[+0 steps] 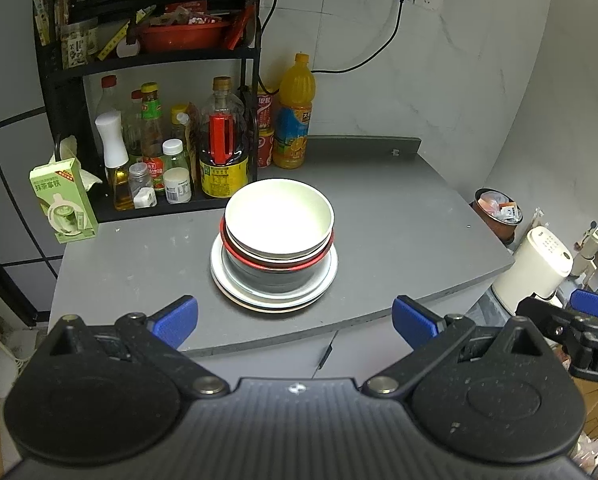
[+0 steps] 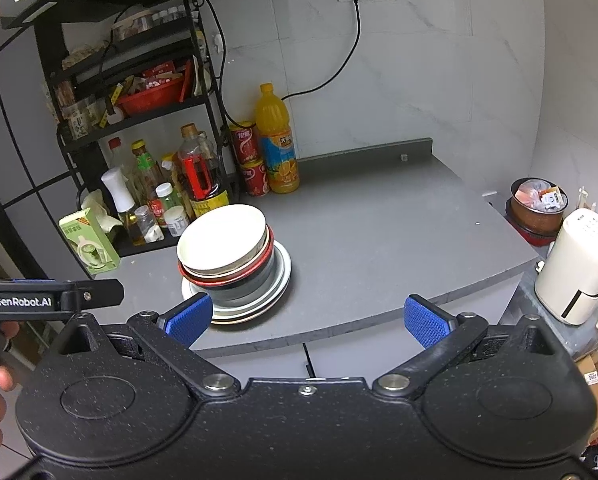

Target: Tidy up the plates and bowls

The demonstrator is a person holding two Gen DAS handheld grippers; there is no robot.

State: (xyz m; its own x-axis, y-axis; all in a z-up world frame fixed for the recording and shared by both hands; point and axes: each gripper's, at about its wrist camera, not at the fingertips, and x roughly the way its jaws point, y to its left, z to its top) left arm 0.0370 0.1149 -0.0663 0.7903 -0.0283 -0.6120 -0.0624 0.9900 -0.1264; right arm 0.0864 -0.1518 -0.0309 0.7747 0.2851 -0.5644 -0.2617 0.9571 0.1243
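The left gripper (image 1: 295,322) is wide open and holds nothing. Just past it, the white round bowl (image 1: 279,216) tops one stack of bowls on white plates (image 1: 275,300) on the grey counter (image 1: 379,220). The right gripper (image 2: 307,318) is wide open and empty too. The stacking looks done.

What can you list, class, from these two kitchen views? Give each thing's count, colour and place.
round cream bowl: one, cream, top of stack
red-rimmed dark bowl: one, under it
white round plates: at least two, stack's base
grey countertop: one, under the stack
orange juice bottle: one, by back wall
red cans: two, stacked beside the juice
black metal rack: one, left, holding condiment bottles
green carton: one, left
left gripper: blue fingers open, empty
right gripper: blue fingers open, empty
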